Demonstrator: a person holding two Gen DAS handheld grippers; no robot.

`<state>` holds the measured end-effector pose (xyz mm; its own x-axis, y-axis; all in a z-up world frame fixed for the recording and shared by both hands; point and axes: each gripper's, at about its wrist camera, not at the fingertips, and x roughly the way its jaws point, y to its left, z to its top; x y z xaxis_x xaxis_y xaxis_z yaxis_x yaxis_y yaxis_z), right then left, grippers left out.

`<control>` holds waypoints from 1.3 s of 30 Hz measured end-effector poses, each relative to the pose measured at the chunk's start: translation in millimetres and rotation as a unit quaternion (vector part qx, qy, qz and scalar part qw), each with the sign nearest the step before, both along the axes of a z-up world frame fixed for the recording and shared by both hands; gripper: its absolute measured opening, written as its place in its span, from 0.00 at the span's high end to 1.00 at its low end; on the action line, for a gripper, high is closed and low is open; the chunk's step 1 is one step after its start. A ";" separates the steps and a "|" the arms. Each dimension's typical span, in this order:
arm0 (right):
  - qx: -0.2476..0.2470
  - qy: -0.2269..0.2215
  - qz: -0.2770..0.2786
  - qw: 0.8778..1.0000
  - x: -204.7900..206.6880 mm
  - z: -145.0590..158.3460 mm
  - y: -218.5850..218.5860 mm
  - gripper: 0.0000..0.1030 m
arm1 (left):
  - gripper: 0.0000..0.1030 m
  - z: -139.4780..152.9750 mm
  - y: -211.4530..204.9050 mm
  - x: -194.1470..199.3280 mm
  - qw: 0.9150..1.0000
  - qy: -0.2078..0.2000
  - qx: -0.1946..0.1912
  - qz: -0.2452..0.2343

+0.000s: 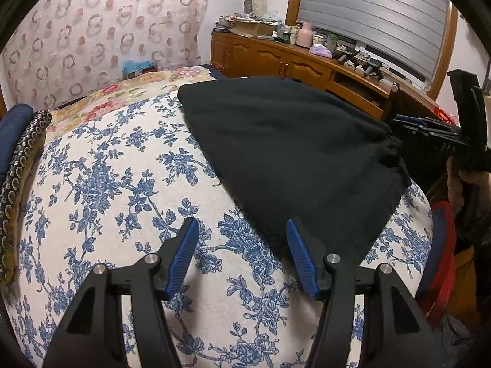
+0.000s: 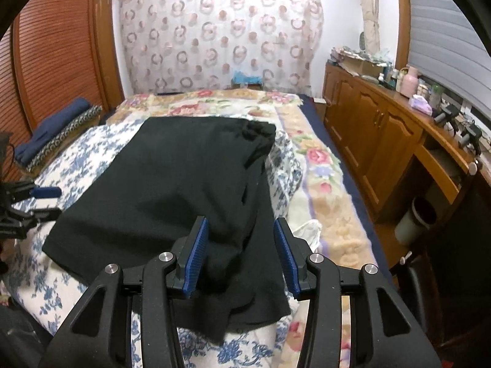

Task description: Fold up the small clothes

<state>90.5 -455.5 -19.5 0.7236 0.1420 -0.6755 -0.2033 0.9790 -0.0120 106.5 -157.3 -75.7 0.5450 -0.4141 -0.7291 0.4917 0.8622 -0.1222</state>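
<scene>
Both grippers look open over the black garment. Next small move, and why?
Probably bring the left gripper onto the near edge of the black garment and pinch it. Its jaws are empty over the floral sheet; the right gripper is open with loose cloth between its pads.

Bedroom surroundings, referenced to the bed [image 2: 322, 184]

Patterned curtain [image 2: 221, 30] behind bed; wooden cabinet [image 2: 377, 141] to its right; folded navy cloth [image 2: 52, 128] at its left edge.

- Soft, even indoor light is filling both views, casting only faint shadows.
- Fisheye distortion is bending the edges; black vignetting is darkening the corners.
- The black knitted garment [image 2: 172, 190] is showing little detail.
</scene>
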 end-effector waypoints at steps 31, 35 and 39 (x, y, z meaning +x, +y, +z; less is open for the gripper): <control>-0.041 0.063 0.076 0.994 208.9 -31.2 19.2 0.58 | 0.43 -6.9 -14.6 74.4 1.000 0.006 0.024 0.015; -0.040 0.073 0.102 0.991 219.0 -36.6 20.1 0.90 | 0.43 -10.1 -17.4 77.0 1.000 0.012 0.026 0.010; -0.013 0.043 0.103 0.994 222.0 -23.3 10.7 0.93 | 0.43 -12.8 -18.0 77.0 1.000 0.018 0.024 0.008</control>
<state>312.5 -444.8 -42.7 0.6200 0.2631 -0.7392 -0.4009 0.9161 -0.0102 183.4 -175.4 -88.5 0.5240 -0.3696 -0.7673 0.4739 0.8751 -0.0979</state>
